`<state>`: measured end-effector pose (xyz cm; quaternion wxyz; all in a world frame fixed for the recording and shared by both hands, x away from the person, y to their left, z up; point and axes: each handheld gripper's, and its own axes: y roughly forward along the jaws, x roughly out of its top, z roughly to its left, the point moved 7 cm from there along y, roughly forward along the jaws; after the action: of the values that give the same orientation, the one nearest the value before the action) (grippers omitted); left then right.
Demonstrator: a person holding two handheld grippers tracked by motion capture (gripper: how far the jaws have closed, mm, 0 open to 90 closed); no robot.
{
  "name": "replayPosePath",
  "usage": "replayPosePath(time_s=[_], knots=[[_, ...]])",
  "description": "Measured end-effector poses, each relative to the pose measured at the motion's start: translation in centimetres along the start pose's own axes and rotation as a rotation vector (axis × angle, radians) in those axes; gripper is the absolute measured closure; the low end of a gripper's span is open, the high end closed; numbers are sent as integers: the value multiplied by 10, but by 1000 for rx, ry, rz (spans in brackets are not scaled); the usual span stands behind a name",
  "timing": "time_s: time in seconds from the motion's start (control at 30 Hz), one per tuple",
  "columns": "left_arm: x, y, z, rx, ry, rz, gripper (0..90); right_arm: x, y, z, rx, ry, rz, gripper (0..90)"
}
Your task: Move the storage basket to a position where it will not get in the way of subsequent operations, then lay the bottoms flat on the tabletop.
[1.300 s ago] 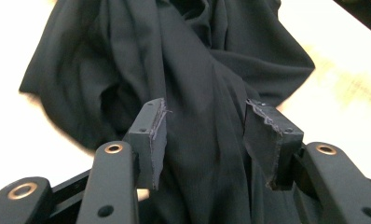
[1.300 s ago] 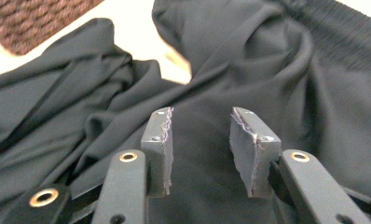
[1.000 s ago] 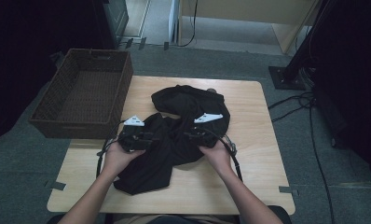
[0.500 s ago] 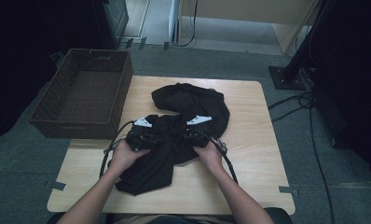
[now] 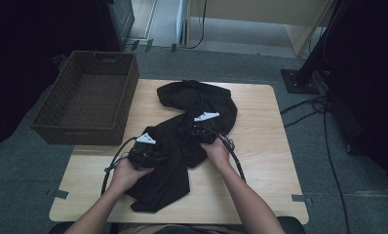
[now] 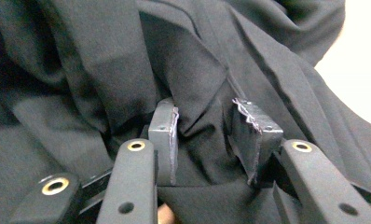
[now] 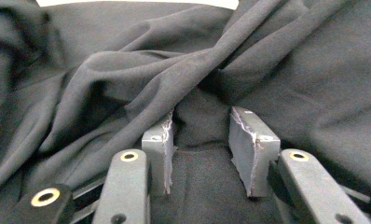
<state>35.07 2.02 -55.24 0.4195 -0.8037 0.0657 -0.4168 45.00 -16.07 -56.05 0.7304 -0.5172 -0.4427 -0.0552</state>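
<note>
Lying crumpled across the middle of the worktop point(image 5: 260, 146), the black garment point(image 5: 192, 122) spreads just right of the brown wicker basket point(image 5: 87, 100), which stands at the worktop's left edge, partly off it. The left tool point(image 5: 144, 155) presses into the garment's near-left part with its jaws parted and a fold of cloth bunched between the pads, not clamped. The right tool point(image 5: 202, 132) sits on the garment's middle, farther from the basket, jaws likewise apart with cloth lying in the gap.
</note>
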Motion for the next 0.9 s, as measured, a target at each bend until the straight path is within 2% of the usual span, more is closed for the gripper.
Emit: replayPosePath(time_s=[0.2, 0.3, 0.4, 0.47, 0.53, 0.73, 0.8, 0.9], knots=[[-8, 1, -13, -18, 28, 21, 613, 10, 8, -13, -8, 8, 3, 611], [-12, 0, -16, -31, 23, 22, 611, 12, 10, -20, -36, 13, 1, 603], [-14, -2, -17, -42, 12, 12, 600, 12, 10, -28, -45, 47, -22, 599], [-13, -4, -18, -38, 14, 6, 571, 12, 8, -29, -30, 78, -14, 577], [-8, -9, -22, -35, 36, -14, 539, 13, 2, -27, -18, 106, -7, 557], [23, -37, -28, -27, 74, -106, 523, 17, -29, -15, -11, 45, -43, 539], [33, -46, -26, -15, 83, -129, 526, 15, -39, -11, -8, 39, -52, 536], [49, -51, -16, 11, 83, -134, 529, 10, -49, -4, 5, 37, -57, 528]])
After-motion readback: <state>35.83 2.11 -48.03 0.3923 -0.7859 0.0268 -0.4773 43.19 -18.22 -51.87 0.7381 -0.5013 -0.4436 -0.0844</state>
